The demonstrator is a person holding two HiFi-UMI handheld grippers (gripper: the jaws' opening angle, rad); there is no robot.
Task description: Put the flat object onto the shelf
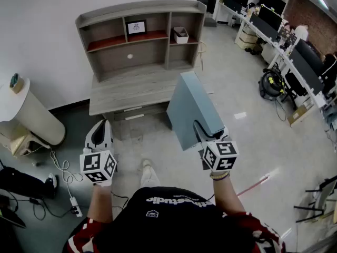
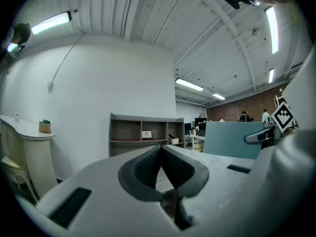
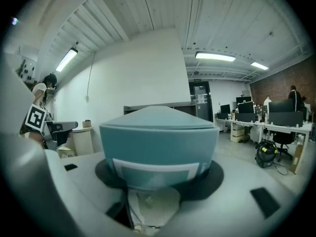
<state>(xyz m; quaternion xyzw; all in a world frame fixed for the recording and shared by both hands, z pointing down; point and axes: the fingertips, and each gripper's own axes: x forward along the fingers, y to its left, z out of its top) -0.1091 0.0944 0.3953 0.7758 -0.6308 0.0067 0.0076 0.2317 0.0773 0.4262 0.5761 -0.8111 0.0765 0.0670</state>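
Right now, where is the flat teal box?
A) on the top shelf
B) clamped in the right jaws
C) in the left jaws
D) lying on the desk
B: the teal box sits clamped between the jaws of the right gripper, short of the shelf; the left gripper is shut, empty.

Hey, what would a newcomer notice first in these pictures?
The big teal box stands out, held off the floor by the right gripper at centre right. Ahead stands the grey shelf. The left gripper hangs shut and empty at lower left.
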